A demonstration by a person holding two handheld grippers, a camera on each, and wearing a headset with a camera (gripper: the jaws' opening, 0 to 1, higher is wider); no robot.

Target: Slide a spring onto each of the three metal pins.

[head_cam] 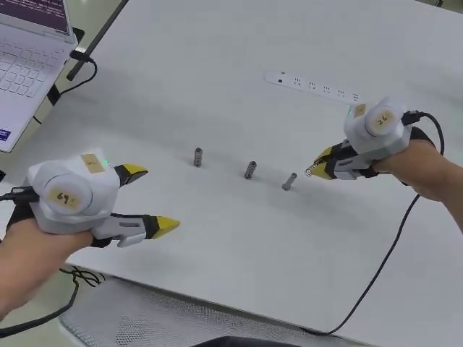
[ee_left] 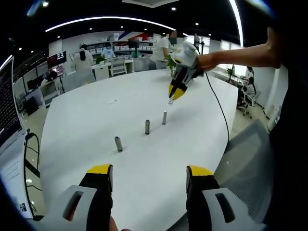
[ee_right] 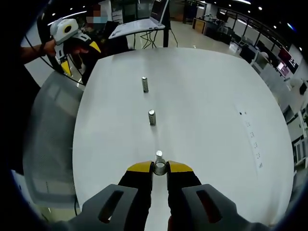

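Status: right gripper clenched on spring, coil seen end-on between my jaw tips. At 12 o'clock, just beyond spring, near pin, looks bare; contact cannot tell. Further along same 12 o'clock line: middle pin, then far pin, each wearing a coil. My left gripper released, jaws wide, at 8 o'clock over table, well apart from row. Surroundings, head view: power strip at 1 o'clock, laptop at 10 o'clock, cable trailing toward 5 o'clock.
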